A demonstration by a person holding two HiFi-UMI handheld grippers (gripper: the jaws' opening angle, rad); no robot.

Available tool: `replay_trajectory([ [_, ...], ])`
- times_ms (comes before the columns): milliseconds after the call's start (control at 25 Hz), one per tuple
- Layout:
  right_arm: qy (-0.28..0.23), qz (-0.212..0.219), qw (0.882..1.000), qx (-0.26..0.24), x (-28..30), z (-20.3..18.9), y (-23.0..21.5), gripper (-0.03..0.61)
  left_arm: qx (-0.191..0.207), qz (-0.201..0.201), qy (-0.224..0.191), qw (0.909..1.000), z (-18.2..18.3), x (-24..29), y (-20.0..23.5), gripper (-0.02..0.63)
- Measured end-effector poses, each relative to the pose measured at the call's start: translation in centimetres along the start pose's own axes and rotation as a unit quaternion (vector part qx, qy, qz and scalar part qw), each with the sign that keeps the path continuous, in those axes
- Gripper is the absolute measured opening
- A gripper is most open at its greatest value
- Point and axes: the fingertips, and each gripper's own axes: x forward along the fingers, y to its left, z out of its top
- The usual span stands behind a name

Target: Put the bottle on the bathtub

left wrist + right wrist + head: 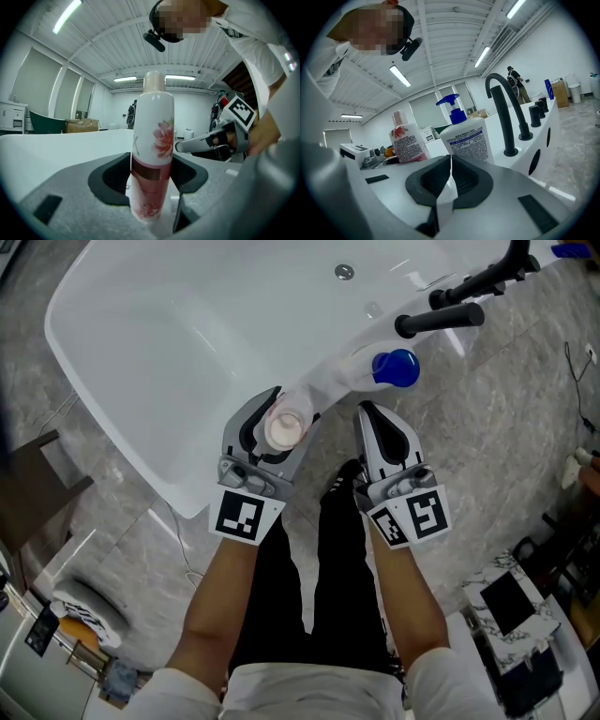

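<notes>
A white bottle [151, 159] with pink flower print, a dark red band and a pale cap stands upright between the jaws of my left gripper [149, 183], which is shut on it. In the head view the bottle's cap [284, 428] shows from above at the near rim of the white bathtub [141, 352], inside the left gripper [277, 414]. I cannot tell whether its base touches the rim. My right gripper [368, 412] is just right of it, shut and empty [449, 176]. The bottle [406, 139] also shows at the left of the right gripper view.
A white pump bottle with a blue pump head [395, 368] stands on the tub rim just beyond the right gripper [464, 136]. Black faucet handles [441, 318] and a curved spout [504, 110] sit further along the rim. Grey stone floor [525, 427] surrounds the tub.
</notes>
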Motion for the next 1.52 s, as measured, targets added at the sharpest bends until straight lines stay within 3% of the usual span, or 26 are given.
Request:
replay_trajectory([
  [360,0.010,0.001,1.000,0.003,-0.5,0.1,0.8,0.018,-0.006,0.003,0.023,0.9997,-0.5,-2.0,-0.4,0.245],
  [600,0.018,0.014,1.000,0.005,-1.7,1.9,3.1,0.018,-0.089,0.041,0.025,0.9949,-0.2,-5.4,0.2,0.244],
  [800,0.028,0.027,0.999,-0.005,-4.3,5.1,5.8,0.018,-0.115,0.009,0.024,0.9930,2.2,-8.6,-2.3,0.205],
  [960,0.016,0.028,0.999,-0.020,-6.2,9.4,7.2,0.018,-0.110,-0.010,0.010,0.9939,7.2,-9.3,-3.2,0.179],
  [1120,0.002,0.023,0.999,-0.032,-8.3,14.3,9.0,0.018,-0.105,-0.021,-0.026,0.9940,14.4,-10.7,-3.4,0.160],
  [1280,-0.021,0.030,0.997,-0.066,-10.3,20.1,11.4,0.018,-0.081,-0.030,-0.070,0.9938,22.5,-13.0,-2.8,0.146],
  [1520,-0.056,0.045,0.990,-0.124,-12.9,29.2,13.8,0.018,-0.067,-0.059,-0.111,0.9898,31.0,-14.7,-1.6,0.085],
])
